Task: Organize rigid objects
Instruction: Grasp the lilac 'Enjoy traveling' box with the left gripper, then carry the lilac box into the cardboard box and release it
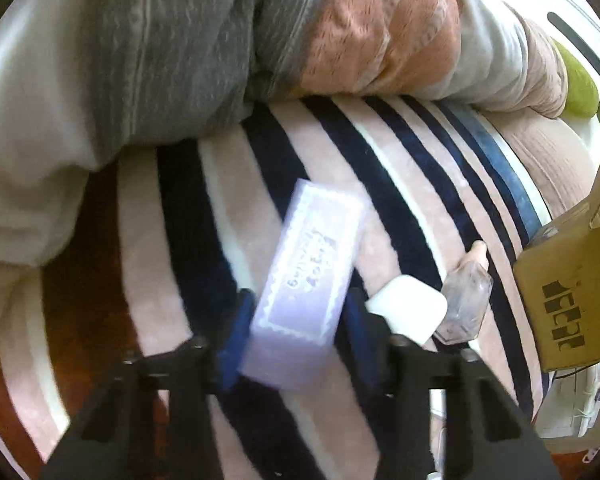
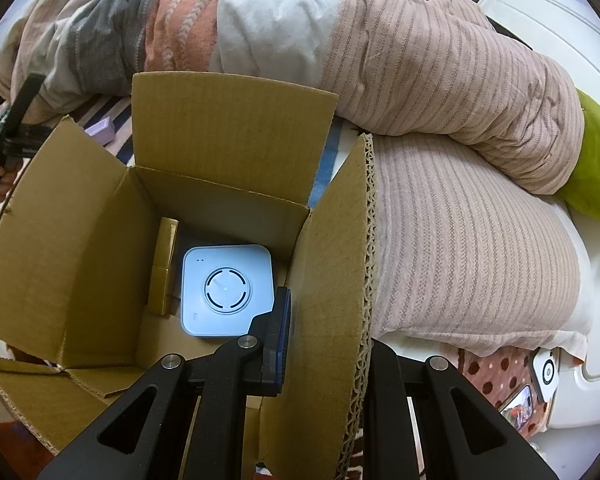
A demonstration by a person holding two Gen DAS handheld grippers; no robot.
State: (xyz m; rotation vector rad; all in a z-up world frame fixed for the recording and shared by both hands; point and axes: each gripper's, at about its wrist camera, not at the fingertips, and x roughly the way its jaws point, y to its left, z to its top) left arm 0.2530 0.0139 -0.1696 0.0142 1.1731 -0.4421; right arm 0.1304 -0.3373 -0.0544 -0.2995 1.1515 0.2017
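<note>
Lilac box (image 1: 308, 280) w/ blurred, unreadable print lies on a striped blanket (image 1: 400, 184) over a bed, long axis running lower-left to upper-right mid-frame, between the left claw (image 1: 296, 332) pads, which look pressed on it. Black print on cardboard box (image 2: 228, 128) unreadable. Right claw (image 2: 324, 328) pinches its right flap (image 2: 332, 280); white square device (image 2: 226, 288) sits inside.

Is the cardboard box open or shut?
Open. The box's flaps stand up and out, and a white square device lies visible on its floor.

place: home bedroom | cues: rumpled quilt (image 2: 440, 92), striped bedsheet (image 1: 380, 184)
</note>
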